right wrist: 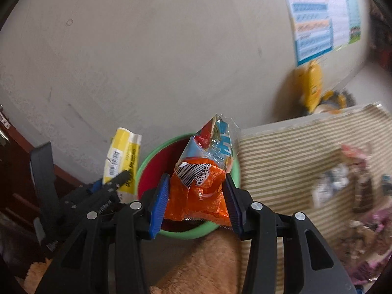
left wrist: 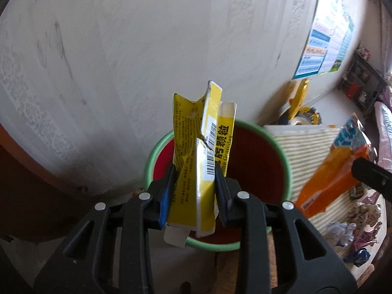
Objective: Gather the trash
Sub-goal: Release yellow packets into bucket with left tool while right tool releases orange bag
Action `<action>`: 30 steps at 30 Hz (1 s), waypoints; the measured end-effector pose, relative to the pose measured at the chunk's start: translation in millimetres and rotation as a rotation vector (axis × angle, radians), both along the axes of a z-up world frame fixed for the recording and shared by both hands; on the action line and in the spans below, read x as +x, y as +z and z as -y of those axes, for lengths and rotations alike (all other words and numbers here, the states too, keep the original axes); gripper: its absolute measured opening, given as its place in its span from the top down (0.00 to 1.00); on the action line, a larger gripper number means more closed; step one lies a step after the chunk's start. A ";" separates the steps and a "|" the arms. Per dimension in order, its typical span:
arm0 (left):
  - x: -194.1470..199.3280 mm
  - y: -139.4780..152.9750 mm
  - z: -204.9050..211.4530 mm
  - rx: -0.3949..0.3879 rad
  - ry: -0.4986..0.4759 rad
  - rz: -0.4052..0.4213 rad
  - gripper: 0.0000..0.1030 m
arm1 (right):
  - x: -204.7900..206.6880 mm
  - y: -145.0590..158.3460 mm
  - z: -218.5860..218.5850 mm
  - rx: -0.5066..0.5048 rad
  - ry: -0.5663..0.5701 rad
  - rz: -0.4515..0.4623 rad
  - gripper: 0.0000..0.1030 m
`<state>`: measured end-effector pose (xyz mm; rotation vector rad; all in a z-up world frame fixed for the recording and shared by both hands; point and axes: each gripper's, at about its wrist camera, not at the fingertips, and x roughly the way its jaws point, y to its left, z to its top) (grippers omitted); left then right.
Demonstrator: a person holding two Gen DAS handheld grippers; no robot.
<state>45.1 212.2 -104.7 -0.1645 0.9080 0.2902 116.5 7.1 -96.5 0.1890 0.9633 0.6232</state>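
Note:
My left gripper [left wrist: 194, 169] is shut on a crushed yellow cardboard box [left wrist: 196, 161] with a barcode, held upright over a red bin with a green rim [left wrist: 287, 161]. My right gripper [right wrist: 197, 178] is shut on an orange and blue snack bag [right wrist: 203, 186], held over the same bin [right wrist: 149, 156]. In the right wrist view the left gripper [right wrist: 117, 178] and its yellow box [right wrist: 121, 156] hang just left of the bin. In the left wrist view the orange bag [left wrist: 328, 183] and a tip of the right gripper show at the right.
A striped beige mat [right wrist: 289, 161] lies right of the bin with several crumpled wrappers [left wrist: 352, 230] and a dark bottle [right wrist: 363, 191] on it. A plain wall stands behind the bin. A yellow toy [right wrist: 312, 85] and a poster [right wrist: 316, 29] are at the far right. Tan fur lies below the bin.

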 end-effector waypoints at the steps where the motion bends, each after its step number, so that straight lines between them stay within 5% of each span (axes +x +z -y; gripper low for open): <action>1: -0.4 -2.5 -2.6 0.000 0.005 -0.005 0.71 | 6.2 -5.7 -3.0 0.015 0.005 -0.024 0.59; 9: 0.3 -20.2 -11.9 -0.013 0.021 -0.046 0.71 | 25.7 -25.9 -18.8 0.008 0.015 -0.083 0.59; 30: 12.8 -38.7 -21.4 -0.019 0.027 -0.085 0.70 | 19.4 -25.9 -45.5 -0.054 0.075 -0.041 0.59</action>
